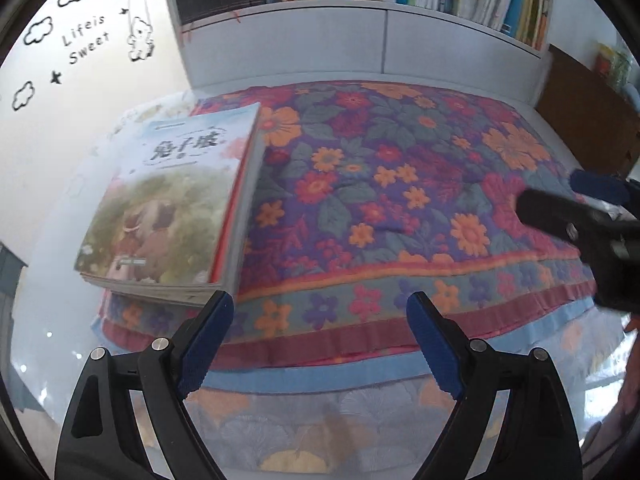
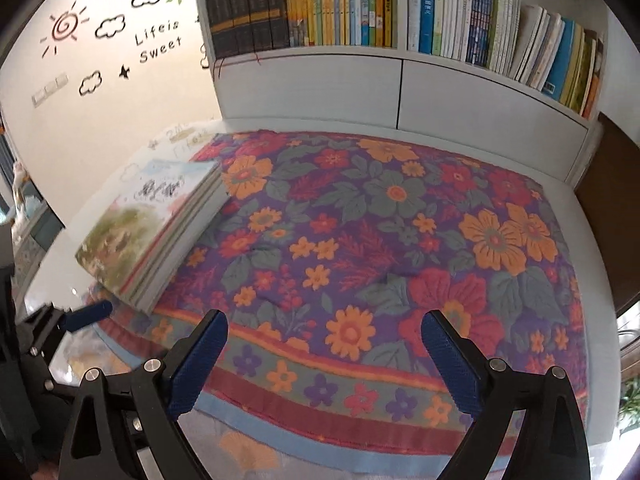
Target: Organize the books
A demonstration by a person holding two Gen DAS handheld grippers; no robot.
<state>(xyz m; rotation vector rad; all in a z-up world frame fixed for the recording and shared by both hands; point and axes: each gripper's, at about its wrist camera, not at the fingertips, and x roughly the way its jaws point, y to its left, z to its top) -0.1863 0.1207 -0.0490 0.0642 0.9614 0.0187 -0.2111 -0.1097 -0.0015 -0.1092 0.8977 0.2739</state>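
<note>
Both grippers hang with jaws apart and empty: the left gripper (image 1: 320, 308) just beside the stack of books (image 1: 168, 204), the right gripper (image 2: 324, 334) over the floral quilt (image 2: 380, 240). The stack overhangs the quilt's left edge; a clumsy nudge could slide it off. Behind, the bookshelf (image 2: 400, 60) is packed tight with upright books.

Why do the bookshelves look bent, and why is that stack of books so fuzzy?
Left wrist view: the fisheye lens bows the bookshelf, dark corners ring the frame, and the other hand-held gripper is smeared. Right wrist view: the same curving; the stack of books is blurred, its cover title unreadable, and window light glares off the glossy tabletop.
</note>
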